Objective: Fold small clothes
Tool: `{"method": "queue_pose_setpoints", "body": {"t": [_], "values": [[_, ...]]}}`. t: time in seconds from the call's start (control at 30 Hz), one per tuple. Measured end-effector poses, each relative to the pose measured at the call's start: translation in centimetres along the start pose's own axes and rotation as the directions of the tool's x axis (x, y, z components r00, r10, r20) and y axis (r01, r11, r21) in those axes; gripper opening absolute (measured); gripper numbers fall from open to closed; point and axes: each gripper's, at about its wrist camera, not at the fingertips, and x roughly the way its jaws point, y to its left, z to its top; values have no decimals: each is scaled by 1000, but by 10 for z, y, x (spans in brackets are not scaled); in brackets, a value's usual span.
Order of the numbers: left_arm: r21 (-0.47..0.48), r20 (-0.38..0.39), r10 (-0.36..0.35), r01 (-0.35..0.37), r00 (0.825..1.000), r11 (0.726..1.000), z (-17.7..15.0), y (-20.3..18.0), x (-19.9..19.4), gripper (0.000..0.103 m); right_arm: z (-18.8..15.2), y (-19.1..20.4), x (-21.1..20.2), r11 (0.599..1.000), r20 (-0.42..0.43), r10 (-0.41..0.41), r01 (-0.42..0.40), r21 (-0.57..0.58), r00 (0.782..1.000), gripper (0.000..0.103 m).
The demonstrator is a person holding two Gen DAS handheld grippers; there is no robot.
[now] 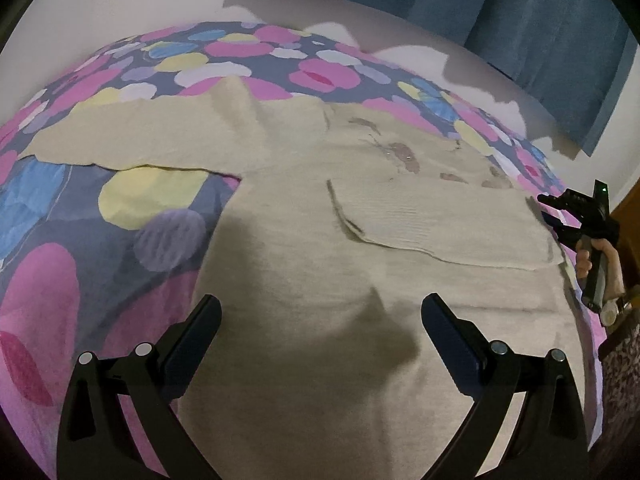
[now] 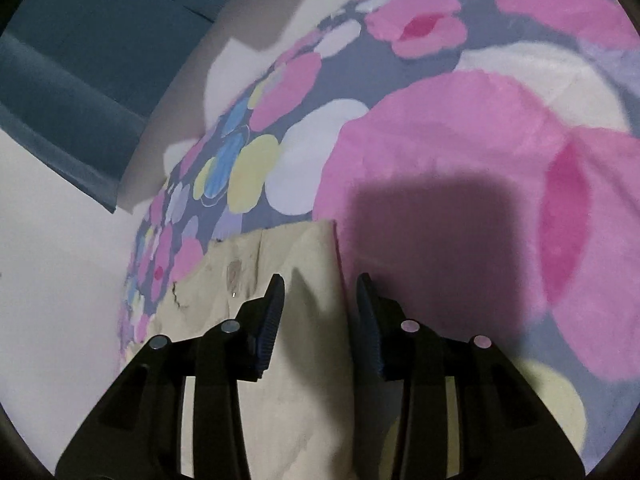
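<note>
A beige knit sweater lies flat on the flowered bedspread. One sleeve stretches out to the left; the other sleeve is folded across the body. My left gripper is open and empty, above the sweater's lower body. My right gripper is open, its fingers astride the sweater's edge without gripping it. It also shows in the left wrist view at the sweater's right side, held by a hand.
The bedspread covers the bed. A dark teal curtain hangs behind against a pale wall. A wooden piece stands at the right edge of the bed.
</note>
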Motion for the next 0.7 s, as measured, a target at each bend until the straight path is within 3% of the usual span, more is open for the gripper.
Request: {"method": "queue_pose_setpoints", "body": {"t": [0.07, 0.13, 0.47, 0.7], "values": [[-6, 1, 8, -8, 1000, 1000, 0, 2, 1, 99, 6, -3, 10, 1000, -7, 17, -17, 12, 1000, 34], [-9, -1, 12, -12, 1000, 1000, 1, 4, 2, 99, 11, -7, 15, 1000, -12, 9, -9, 21, 1000, 4], [13, -7, 24, -23, 1000, 1000, 1, 4, 6, 99, 16, -20, 18, 997, -31, 64, -63, 52, 997, 4], [10, -1, 24, -24, 1000, 1000, 1, 6, 5, 99, -27, -21, -22, 993, -42, 110, -109, 34, 993, 14]]}}
